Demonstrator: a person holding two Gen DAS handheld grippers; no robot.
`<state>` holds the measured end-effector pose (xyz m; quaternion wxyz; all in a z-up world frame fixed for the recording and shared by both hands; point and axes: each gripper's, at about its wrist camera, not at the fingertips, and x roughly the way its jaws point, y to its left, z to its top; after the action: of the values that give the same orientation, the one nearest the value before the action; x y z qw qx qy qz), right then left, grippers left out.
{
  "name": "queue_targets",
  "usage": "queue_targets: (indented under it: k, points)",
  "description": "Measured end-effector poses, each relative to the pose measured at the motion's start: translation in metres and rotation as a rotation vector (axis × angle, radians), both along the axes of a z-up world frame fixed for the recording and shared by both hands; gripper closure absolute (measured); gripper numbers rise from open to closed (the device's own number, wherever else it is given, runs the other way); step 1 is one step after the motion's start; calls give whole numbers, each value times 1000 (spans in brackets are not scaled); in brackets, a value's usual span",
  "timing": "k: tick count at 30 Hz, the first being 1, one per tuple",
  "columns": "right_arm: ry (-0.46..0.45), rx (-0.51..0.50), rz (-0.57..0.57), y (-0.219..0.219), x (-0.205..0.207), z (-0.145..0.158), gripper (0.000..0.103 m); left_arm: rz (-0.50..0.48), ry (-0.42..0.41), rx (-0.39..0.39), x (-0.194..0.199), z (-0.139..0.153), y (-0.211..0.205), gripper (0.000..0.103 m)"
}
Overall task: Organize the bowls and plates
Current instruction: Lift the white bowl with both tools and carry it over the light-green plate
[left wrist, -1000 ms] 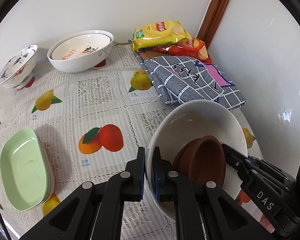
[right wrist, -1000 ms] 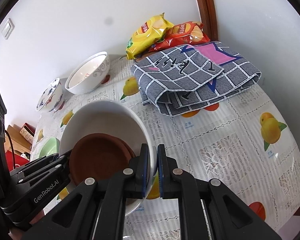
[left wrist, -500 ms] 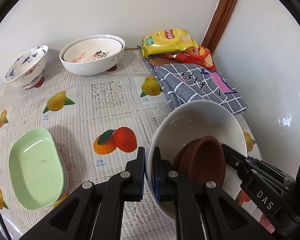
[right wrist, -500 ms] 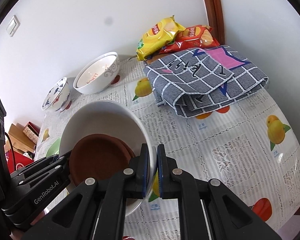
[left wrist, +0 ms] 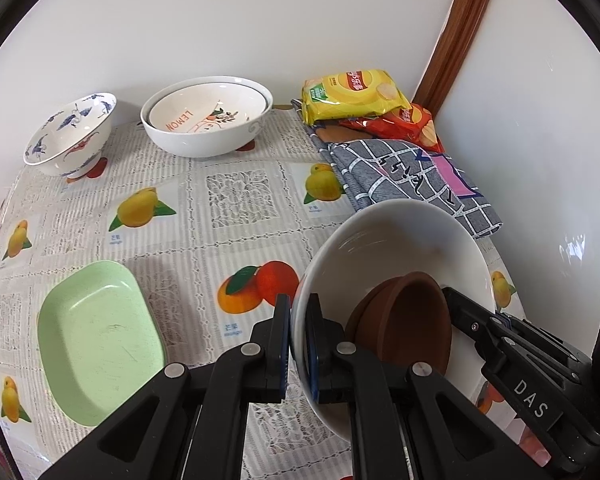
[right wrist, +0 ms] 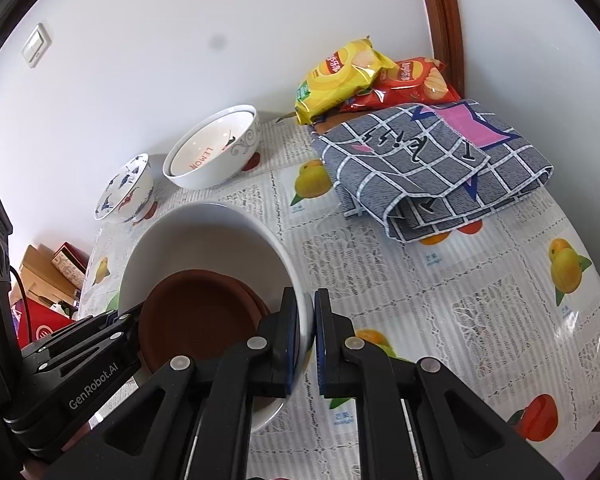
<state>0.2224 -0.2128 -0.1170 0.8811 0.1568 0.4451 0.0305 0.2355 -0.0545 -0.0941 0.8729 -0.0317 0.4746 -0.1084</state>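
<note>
A large white bowl with brown dishes nested inside is held above the table by both grippers. My left gripper is shut on its left rim. My right gripper is shut on its right rim; the bowl and brown dishes show there too. A white LEMON bowl stack and a blue-patterned bowl stand at the back by the wall. A green oval dish stack lies at the front left.
A folded grey checked cloth and yellow and red chip bags fill the back right corner by the wall. The fruit-print tablecloth covers the table. Boxes sit beyond the table's left edge.
Both grippers have lifted and pulled back with the white bowl. The back bowls and the green dish now show farther into view. The grip on the bowl is unchanged.
</note>
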Motion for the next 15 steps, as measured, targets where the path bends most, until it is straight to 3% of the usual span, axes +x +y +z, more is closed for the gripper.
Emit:
queue_targets:
  k: [15]
  points:
    - [-13,-8,35,31,4,6,95,34,-7,-6,-1,6,32,95]
